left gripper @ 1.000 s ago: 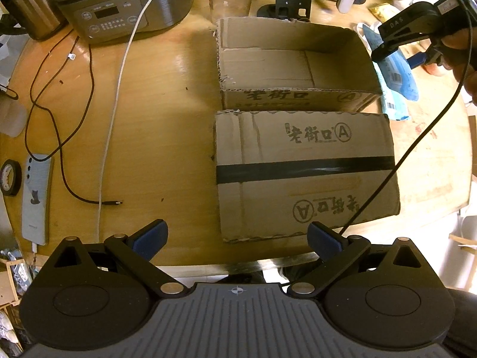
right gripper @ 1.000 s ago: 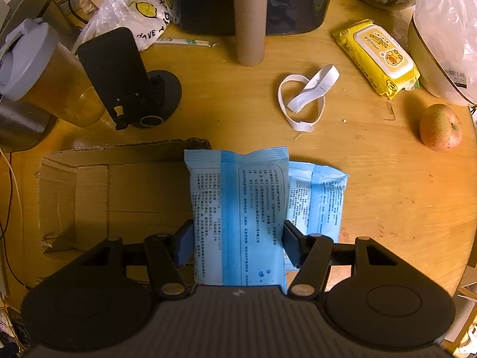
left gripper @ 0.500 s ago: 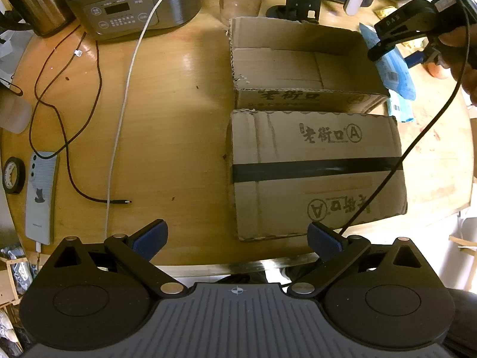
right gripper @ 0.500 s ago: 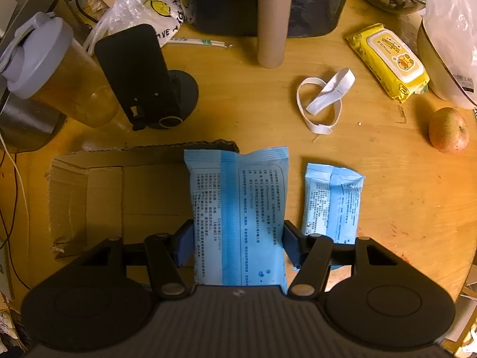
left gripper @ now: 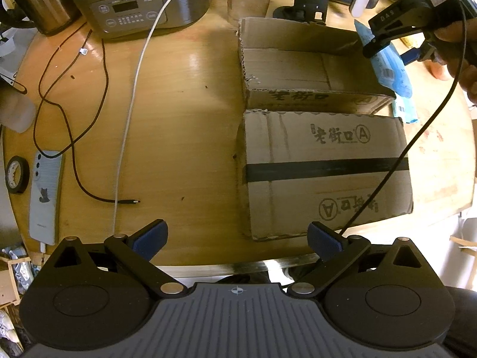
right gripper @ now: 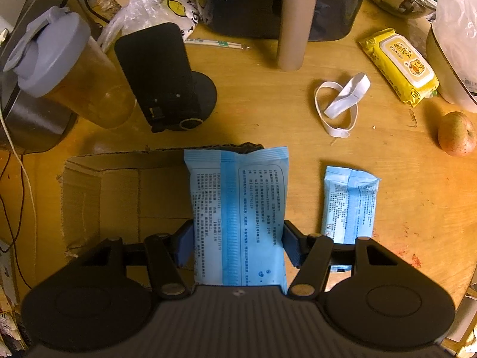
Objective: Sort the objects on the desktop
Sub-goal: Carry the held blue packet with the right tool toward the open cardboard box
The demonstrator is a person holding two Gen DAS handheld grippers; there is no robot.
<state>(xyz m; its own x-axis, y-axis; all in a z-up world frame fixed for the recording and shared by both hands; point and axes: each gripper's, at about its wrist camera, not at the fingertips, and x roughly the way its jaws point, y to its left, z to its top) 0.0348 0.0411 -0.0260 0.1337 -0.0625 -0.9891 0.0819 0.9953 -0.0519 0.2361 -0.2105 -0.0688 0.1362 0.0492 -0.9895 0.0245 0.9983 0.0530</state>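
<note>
My right gripper [right gripper: 238, 246] is shut on a blue tissue pack [right gripper: 238, 208], its pads pressing both long sides. The pack hangs over the right end of an open cardboard box [right gripper: 119, 197]. A second, smaller blue pack [right gripper: 348, 205] lies on the table to the right of the box. In the left wrist view the same right gripper [left gripper: 396, 44] with the blue pack [left gripper: 387, 65] is above the far right corner of the open box [left gripper: 301, 65]. My left gripper [left gripper: 237, 238] is open, empty, above the table's near edge.
A closed taped carton [left gripper: 322, 170] lies in front of the open box. A phone [left gripper: 44, 197], tape roll [left gripper: 16, 174] and cables [left gripper: 98, 119] lie left. A bottle [right gripper: 65, 68], black stand [right gripper: 167, 80], white band [right gripper: 342, 104], yellow wipes [right gripper: 399, 62] and an apple [right gripper: 456, 134] lie beyond.
The right gripper has carried the blue pack leftward, from above the second pack toward the open box's right end. The left gripper stays open.
</note>
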